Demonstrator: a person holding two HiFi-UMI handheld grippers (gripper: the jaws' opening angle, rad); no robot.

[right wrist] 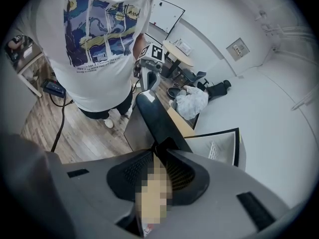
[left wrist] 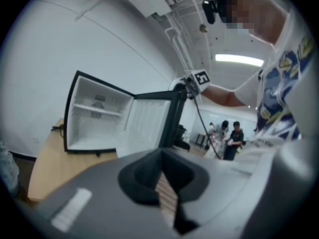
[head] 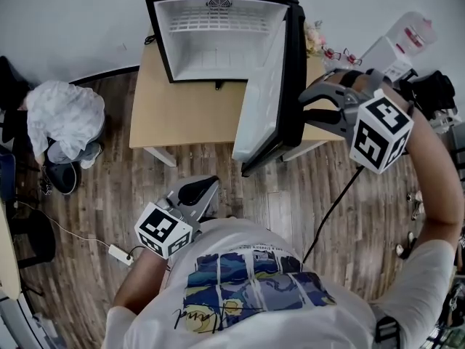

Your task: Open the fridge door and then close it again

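Note:
A small black fridge (head: 218,35) with a white, empty inside stands on a wooden table (head: 182,115). Its door (head: 269,100) is swung wide open to the right. My right gripper (head: 305,106) is at the door's outer top edge and shut on it. In the right gripper view the black door edge (right wrist: 154,118) runs in between the right gripper (right wrist: 159,148) jaws. My left gripper (head: 197,191) hangs low near the person's body, shut and holding nothing. The left gripper view shows the open fridge (left wrist: 94,118) and door (left wrist: 149,123) beyond the left gripper (left wrist: 162,156).
A heap of white cloth (head: 65,115) lies on the wooden floor at the left. A power strip (head: 120,253) with a cable lies near my feet. Bottles and clutter (head: 407,35) stand at the far right. Two people (left wrist: 232,138) stand far off.

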